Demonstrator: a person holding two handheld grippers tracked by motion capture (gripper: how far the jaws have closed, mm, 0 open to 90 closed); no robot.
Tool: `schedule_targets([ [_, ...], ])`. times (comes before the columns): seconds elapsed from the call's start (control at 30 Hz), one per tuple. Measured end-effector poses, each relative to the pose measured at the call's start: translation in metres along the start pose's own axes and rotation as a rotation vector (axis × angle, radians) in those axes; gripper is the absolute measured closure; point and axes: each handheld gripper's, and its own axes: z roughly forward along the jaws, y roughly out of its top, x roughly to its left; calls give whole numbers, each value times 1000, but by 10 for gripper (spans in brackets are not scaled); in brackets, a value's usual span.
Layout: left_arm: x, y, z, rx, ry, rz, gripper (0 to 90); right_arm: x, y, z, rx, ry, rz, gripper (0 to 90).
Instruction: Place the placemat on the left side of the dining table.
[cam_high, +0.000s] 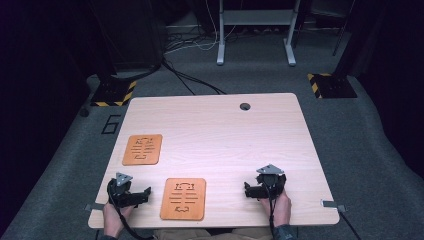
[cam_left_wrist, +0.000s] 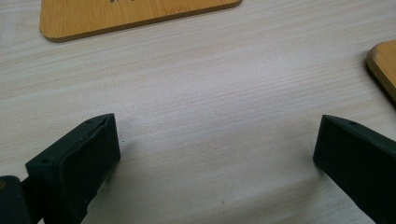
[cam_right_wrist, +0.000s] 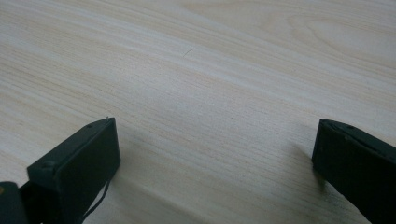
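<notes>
2 orange boards lie flat on the table (cam_high: 225, 125): the far board (cam_high: 143, 149) at about 9 o'clock from the table's middle, the near board (cam_high: 183, 198) at 6 o'clock, close to the front edge. They sit well apart, likely so each can be reached singly. The left gripper (cam_high: 145, 194) rests at 7 o'clock, just beside the near board's left edge, jaws spread wide and holding nothing. In the left gripper view, its jaws frame bare wood, with the far board (cam_left_wrist: 116, 16) ahead and the near board (cam_left_wrist: 385, 65) at 2 o'clock. The right gripper (cam_high: 248, 189) rests at 5 o'clock, also wide and empty, jaws toward the near board. Both seem parked, ready to start.
</notes>
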Motion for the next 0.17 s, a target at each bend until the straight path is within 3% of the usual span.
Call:
schedule_targets([
  [0.17,0,0,0,0,0,0,1,0,0,0,-1,1,-2,0],
])
